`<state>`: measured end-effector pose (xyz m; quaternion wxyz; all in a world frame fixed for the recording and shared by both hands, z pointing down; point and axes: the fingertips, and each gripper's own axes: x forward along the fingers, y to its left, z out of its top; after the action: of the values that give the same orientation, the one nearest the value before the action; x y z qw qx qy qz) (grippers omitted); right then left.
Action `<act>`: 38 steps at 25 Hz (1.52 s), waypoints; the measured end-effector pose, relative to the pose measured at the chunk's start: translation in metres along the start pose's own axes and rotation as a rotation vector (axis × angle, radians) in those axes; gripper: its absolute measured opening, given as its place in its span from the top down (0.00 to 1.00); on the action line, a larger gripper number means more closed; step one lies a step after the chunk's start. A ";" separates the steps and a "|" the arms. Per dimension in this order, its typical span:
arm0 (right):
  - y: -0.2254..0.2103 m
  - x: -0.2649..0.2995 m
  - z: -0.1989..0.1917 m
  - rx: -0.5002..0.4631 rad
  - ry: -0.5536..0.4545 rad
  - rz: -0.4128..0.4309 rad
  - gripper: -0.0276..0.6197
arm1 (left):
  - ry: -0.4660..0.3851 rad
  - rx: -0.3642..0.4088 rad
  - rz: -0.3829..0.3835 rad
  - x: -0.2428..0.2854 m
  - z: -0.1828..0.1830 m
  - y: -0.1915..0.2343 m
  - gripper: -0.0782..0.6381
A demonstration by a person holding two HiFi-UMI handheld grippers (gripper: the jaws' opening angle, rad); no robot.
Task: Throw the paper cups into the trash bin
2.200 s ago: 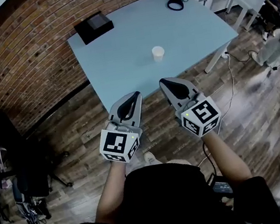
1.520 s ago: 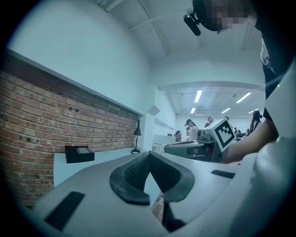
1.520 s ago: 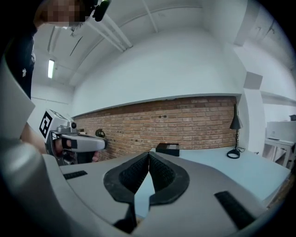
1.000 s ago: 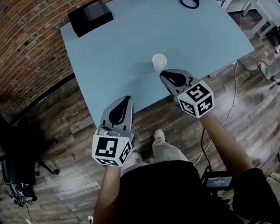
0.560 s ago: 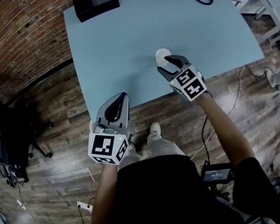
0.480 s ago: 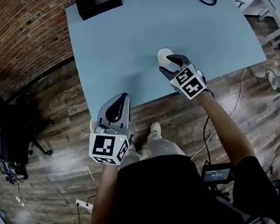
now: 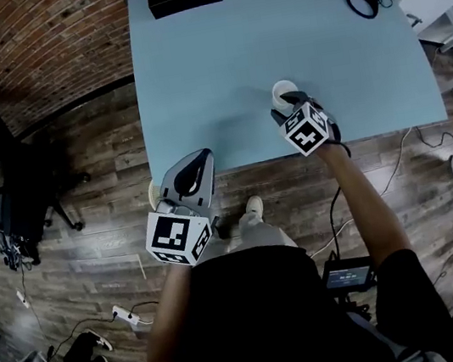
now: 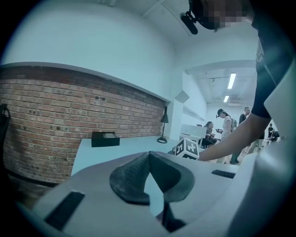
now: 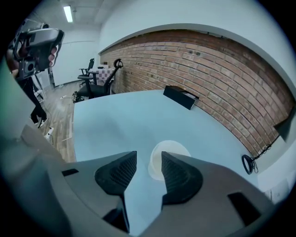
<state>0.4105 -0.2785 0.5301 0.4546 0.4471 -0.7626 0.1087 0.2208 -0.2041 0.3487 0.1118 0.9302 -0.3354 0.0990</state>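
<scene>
The left gripper (image 7: 196, 160) hangs short of the table (image 7: 191, 70) with its jaws pressed together on nothing. Over to the right, the right gripper (image 7: 286, 107) has just spread its jaws wide, tips aimed down at the cup (image 7: 283, 90), which stands upright near the table's front edge, just past them and ungripped. So nothing's binned yet; gripping, carrying and dropping all remain, and I see no bin

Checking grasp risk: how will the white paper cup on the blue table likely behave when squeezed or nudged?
The paper cup looks thin-walled and empty, so probably light and easily crushed. Standing upright alone on the smooth table, it may slide or tip if nudged.
</scene>
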 end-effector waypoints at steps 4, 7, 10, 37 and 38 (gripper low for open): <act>0.002 0.010 -0.006 -0.039 0.050 0.011 0.70 | 0.000 0.003 0.015 0.000 0.001 0.003 0.89; 0.000 0.013 -0.007 -0.051 0.063 -0.001 0.74 | -0.002 0.002 0.024 0.000 0.000 0.006 0.89; -0.003 0.014 -0.006 -0.070 0.064 -0.022 0.84 | 0.001 -0.002 0.032 0.000 -0.002 0.009 0.89; 0.028 -0.033 0.080 -0.044 -0.264 0.065 0.93 | -0.020 -0.012 0.093 -0.003 -0.003 0.012 0.89; 0.031 -0.039 0.087 -0.043 -0.294 0.076 0.93 | -0.023 -0.015 0.097 -0.004 -0.002 0.012 0.89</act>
<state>0.3414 -0.2878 0.4576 0.3429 0.4191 -0.8396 0.0430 0.2100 -0.2101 0.3512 0.1100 0.9130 -0.3821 0.0912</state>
